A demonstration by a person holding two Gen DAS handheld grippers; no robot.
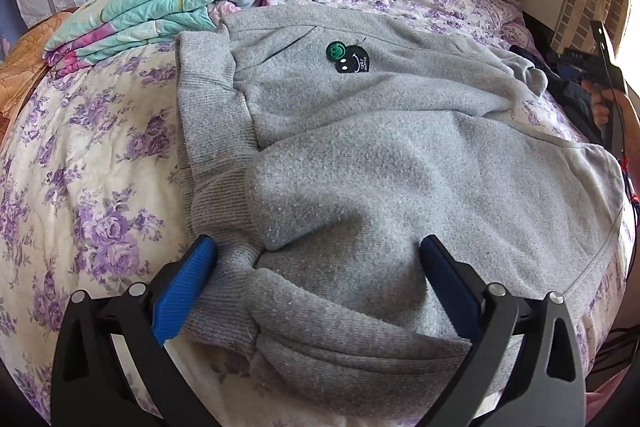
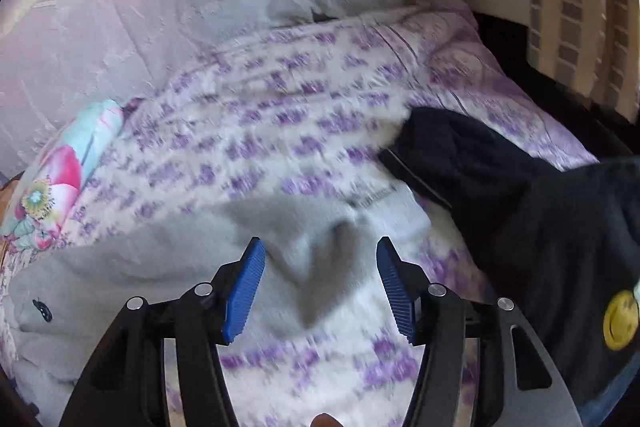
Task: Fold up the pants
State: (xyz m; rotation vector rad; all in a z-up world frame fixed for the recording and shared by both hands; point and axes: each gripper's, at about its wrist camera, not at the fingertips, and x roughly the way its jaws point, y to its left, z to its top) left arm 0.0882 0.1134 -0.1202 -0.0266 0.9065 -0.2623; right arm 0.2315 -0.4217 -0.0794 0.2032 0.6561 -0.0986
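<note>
While my left gripper (image 1: 318,255) sits spread wide over the near edge of the grey pants (image 1: 360,155), ribbed waistband (image 1: 208,131) to its left, nothing is pinched. Pants lie flat-ish on the floral bedspread (image 1: 88,155), smiley patch (image 1: 346,57) up, folded quilt (image 1: 160,7) beyond them. My right gripper (image 2: 320,283) is also spread, hovering above a crumpled grey pant end (image 2: 296,227); view is motion-blurred. Dark garment (image 2: 540,219) with yellow badge (image 2: 620,319) lies to its right.
</note>
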